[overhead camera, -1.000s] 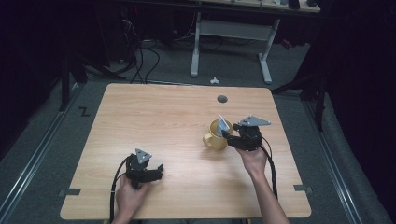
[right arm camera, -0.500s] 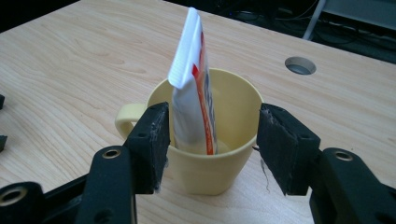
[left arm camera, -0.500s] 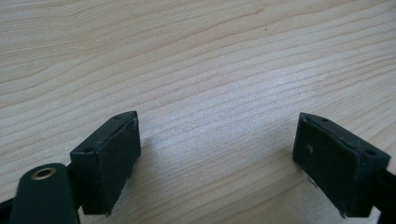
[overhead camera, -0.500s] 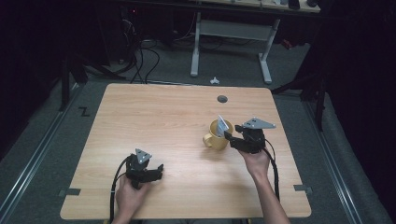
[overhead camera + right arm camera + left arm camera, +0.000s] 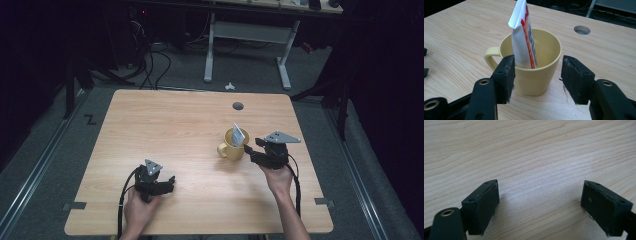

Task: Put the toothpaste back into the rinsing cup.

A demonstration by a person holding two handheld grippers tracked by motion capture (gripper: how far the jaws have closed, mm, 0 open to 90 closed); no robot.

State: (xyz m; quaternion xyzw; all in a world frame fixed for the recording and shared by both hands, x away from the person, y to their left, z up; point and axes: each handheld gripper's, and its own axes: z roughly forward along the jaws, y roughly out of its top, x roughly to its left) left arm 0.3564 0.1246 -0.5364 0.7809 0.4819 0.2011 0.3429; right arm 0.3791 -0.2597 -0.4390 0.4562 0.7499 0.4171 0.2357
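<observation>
One sachet [image 5: 524, 32] already stands upright in the yellow mug [image 5: 534, 72] right of the table's [image 5: 165, 125] middle. Your right tool [image 5: 537, 75], jaws apart and empty, faces the mug ungripped; your left tool [image 5: 540, 205] rests open.

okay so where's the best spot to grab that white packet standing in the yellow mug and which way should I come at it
Probably the packet is best gripped by its top, which sticks up clear of the yellow mug rim. Come from above with the right tongs, jaws on its two flat faces. It's thin and leans against the wall on the handle side, so lower down the mug wall blocks a side approach.
</observation>
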